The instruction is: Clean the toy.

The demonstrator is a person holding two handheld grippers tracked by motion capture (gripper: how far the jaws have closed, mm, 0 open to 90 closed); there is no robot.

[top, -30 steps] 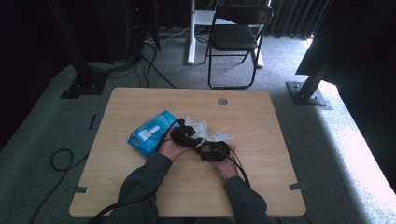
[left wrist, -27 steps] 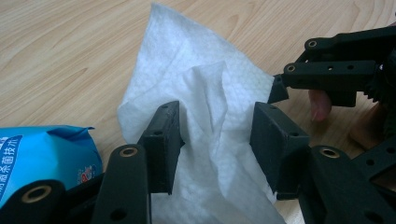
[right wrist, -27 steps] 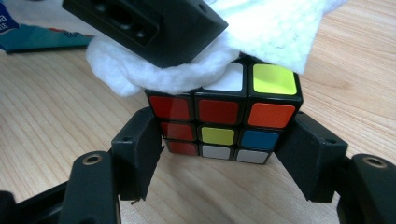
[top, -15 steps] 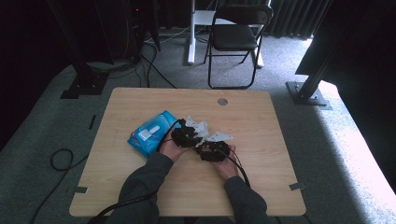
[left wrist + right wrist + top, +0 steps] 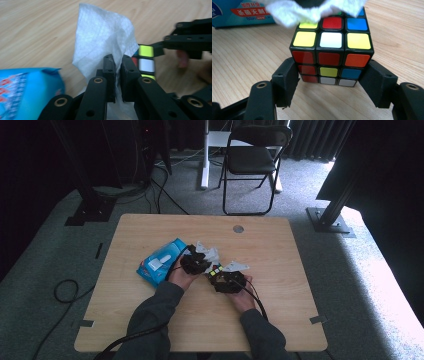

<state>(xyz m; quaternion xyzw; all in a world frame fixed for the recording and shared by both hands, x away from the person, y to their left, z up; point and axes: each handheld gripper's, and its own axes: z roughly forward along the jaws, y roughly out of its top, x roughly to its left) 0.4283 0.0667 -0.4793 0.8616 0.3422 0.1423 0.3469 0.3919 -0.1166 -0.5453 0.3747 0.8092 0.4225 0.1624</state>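
The right gripper (image 5: 332,82) has its jaws spread around a scrambled puzzle cube (image 5: 332,53), one pad against each side of the cube's lower layers, holding it on the wooden surface (image 5: 242,62). In the left gripper view, the left gripper (image 5: 117,66) has just been closing, and its jaws are now pressed together on a white wet wipe (image 5: 102,37), which stands up above the pads as a loose crumpled sheet.

The relation that matters is wipe to cube. From the left gripper, the cube (image 5: 145,61) lies just beside and slightly ahead, on the side where the right gripper's black jaw reaches in. In the right gripper view the wipe (image 5: 312,10) hangs over the far top edge of the cube, apparently touching the top face. So the left hand is the one placed to work, while the right serves as a clamp; the likely next move is a short stroke of the wipe across the cube's top, towards the right gripper.

On the far side of the left gripper from the cube sits the blue pack of wipes (image 5: 160,262), close enough to limit a wide swing that way. In the high view the surface (image 5: 280,250) beyond both grippers is open.
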